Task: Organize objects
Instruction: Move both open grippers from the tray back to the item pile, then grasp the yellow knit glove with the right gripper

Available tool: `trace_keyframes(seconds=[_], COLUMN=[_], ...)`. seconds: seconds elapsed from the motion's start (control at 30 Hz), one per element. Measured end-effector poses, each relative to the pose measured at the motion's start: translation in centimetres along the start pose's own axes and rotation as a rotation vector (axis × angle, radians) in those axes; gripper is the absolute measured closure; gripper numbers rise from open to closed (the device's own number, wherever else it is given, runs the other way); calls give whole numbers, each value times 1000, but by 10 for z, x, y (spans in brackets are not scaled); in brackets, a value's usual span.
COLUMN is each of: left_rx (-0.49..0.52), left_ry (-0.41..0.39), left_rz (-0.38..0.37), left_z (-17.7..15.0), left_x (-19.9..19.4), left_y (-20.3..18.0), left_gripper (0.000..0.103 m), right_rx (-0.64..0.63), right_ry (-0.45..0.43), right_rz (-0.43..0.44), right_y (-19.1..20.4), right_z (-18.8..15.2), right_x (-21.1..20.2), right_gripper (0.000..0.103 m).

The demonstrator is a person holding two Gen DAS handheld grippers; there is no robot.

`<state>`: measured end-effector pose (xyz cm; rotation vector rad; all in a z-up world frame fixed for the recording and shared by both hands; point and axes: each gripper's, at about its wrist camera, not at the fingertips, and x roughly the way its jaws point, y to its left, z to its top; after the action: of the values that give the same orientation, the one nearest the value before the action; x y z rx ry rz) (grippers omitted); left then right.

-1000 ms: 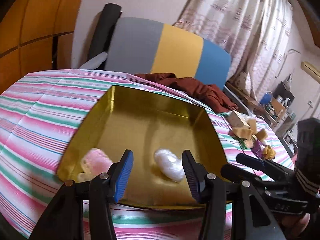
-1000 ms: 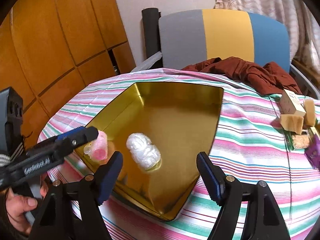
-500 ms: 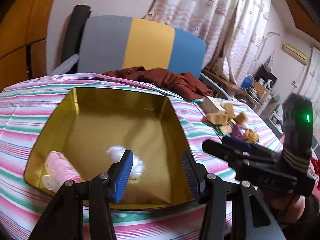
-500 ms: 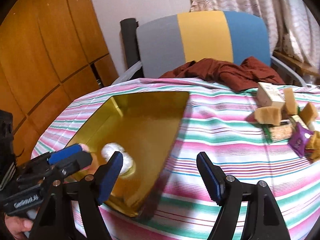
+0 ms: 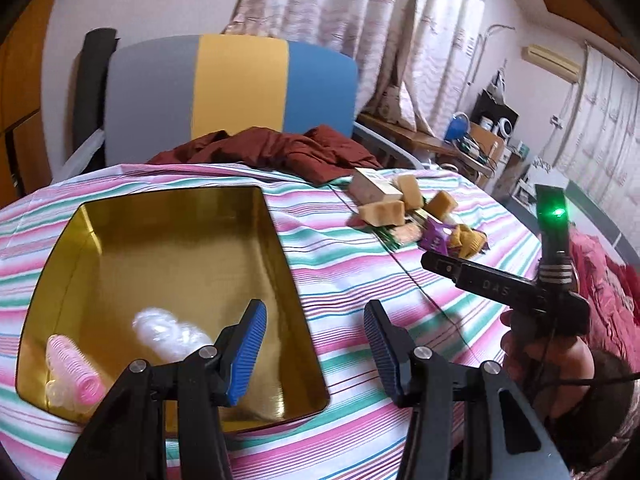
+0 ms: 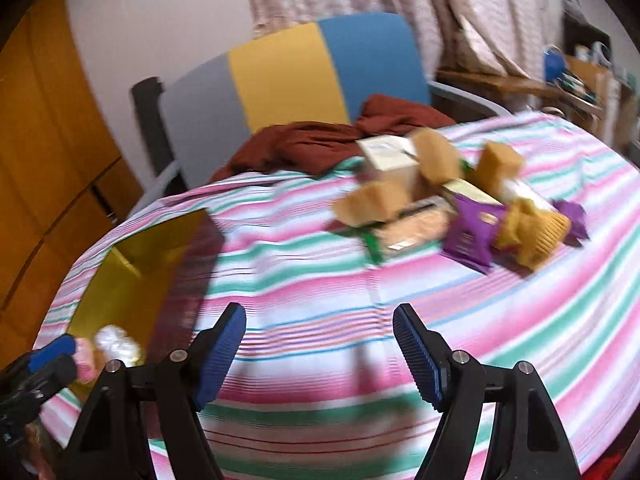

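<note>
Left wrist view: the left gripper (image 5: 314, 346) hangs part open and empty, with the shallow gold metal tray (image 5: 276, 248) left of its jaws, a pink hair roller (image 5: 70, 368) and a clear crinkled wrapper (image 5: 168, 334) inside. Right wrist view: the right gripper (image 6: 320, 354), wider and empty, faces the pile of tan sponge blocks and purple packets (image 6: 452, 204) ahead; this looks like the fetch step, calling for a reach onto one piece
</note>
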<state>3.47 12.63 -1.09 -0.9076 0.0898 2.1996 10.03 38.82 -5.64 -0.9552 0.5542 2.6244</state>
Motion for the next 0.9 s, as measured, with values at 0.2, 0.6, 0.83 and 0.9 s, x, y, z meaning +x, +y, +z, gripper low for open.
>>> trace_keyframes(seconds=[0.2, 0.6, 0.83, 0.9], left_rx=[57, 130, 172, 183], left_ry=[27, 89, 113, 121], left_rz=[-48, -72, -76, -79], left_z=[2, -2, -2, -2], left_x=[8, 26, 33, 36], left_y=[-24, -59, -74, -77], left_gripper=[52, 52, 51, 51], right_rx=[45, 231, 161, 159], right_ry=[18, -79, -31, -42], right_rz=[-103, -275, -265, -241], right_y=[-54, -162, -171, -172], right_z=[-6, 37, 56, 52], right_x=[6, 9, 44, 45], right_gripper=[26, 29, 48, 50])
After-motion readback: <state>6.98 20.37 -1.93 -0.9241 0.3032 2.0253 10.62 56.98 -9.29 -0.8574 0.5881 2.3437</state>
